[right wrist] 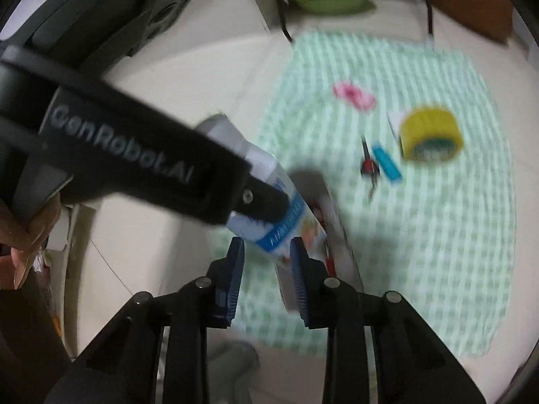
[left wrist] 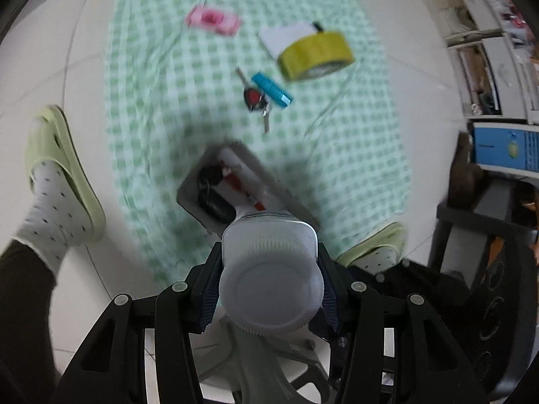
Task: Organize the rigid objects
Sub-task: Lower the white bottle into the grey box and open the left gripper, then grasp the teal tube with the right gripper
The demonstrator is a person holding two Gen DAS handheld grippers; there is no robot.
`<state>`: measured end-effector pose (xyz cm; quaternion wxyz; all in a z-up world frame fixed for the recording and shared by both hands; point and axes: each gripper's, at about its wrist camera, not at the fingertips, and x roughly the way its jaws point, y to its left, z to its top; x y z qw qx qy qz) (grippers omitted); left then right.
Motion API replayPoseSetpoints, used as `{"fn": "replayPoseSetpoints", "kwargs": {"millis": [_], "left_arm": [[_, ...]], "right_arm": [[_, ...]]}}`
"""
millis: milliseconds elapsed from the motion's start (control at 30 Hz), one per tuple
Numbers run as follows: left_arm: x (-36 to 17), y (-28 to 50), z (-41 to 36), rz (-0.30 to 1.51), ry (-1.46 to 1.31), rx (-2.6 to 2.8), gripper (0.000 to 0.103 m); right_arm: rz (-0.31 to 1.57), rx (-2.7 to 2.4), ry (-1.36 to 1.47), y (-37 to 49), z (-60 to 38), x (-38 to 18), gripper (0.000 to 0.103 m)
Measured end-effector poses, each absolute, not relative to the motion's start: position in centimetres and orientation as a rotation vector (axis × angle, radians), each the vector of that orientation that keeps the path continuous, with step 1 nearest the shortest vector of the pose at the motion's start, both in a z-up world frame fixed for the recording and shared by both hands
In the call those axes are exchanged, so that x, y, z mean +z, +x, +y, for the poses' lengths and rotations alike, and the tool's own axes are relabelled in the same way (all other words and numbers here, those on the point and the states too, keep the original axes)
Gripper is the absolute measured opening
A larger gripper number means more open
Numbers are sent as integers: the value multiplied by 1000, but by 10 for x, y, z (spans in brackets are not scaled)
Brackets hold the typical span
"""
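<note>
My left gripper (left wrist: 269, 282) is shut on a white bottle (left wrist: 269, 276) with a ribbed cap, held above a grey tray (left wrist: 296, 202) that holds a tube and a black item. In the right wrist view the bottle (right wrist: 296, 219) shows a blue label, gripped by the left gripper (right wrist: 266, 205) over the tray (right wrist: 340, 235). My right gripper (right wrist: 266, 269) is open and empty just below the bottle. On the green checked cloth (left wrist: 353, 141) lie a yellow tape roll (left wrist: 316, 55), a blue tube (left wrist: 273, 89), keys (left wrist: 256, 99) and a pink item (left wrist: 214, 20).
A white card (left wrist: 283, 35) lies under the tape roll. My feet in green slippers (left wrist: 57, 168) stand on the tiled floor at the cloth's left and near edges. Shelves (left wrist: 488, 50) and a black stool (left wrist: 478, 222) stand at the right.
</note>
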<state>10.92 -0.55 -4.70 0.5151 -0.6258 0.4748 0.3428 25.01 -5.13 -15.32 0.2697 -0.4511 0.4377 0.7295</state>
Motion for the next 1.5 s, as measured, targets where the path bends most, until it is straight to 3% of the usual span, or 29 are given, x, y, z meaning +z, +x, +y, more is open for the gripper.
{"fn": "replayPoseSetpoints", "kwargs": {"millis": [133,233,267,300,333,367,567,667,700,767,933,1067,1167,1300,1467,1500], "left_arm": [[-73,121,-6,1194,-1576,778,49],[-95,124,-7,1212,-1623,753,50],[-100,125,-5,1209,-1640,744,54],[-98,127,-1,1213,-1642,754,70],[-104,127,2,1213,-1632,772,88],[-101,128,6,1218,-1603,801,92],[-63,128,22,1178,-1480,926,92],[-44,129,24,1131,-1444,954,92],[-40,126,22,1102,-1449,954,93],[-35,115,22,1002,-1499,946,103],[-29,86,18,847,-1611,957,103],[-35,76,21,1048,-1517,1052,103],[-31,74,22,1159,-1455,1141,103],[-15,73,26,1197,-1419,1188,103],[-1,67,32,1203,-1382,1267,103],[1,66,32,1190,-1394,1274,103]], "right_arm": [[1394,1777,-1333,270,-55,-188,32],[1460,1657,-1362,288,-54,-203,40],[1468,1623,-1368,293,-52,-206,48],[1473,1607,-1364,296,-49,-206,60],[1475,1595,-1351,299,-44,-206,65],[1470,1589,-1327,304,-39,-205,68],[1314,1634,-1302,309,-6,-196,68],[1131,1708,-1406,304,12,-206,54],[1097,1721,-1454,302,17,-212,44],[1029,1745,-1548,299,28,-225,33],[968,1733,-1625,292,64,-264,33],[925,1683,-1647,280,94,-294,33],[995,1655,-1631,273,113,-317,33],[972,1617,-1644,259,129,-337,33],[1103,1543,-1613,248,147,-363,32],[1128,1543,-1613,247,147,-365,27]]}}
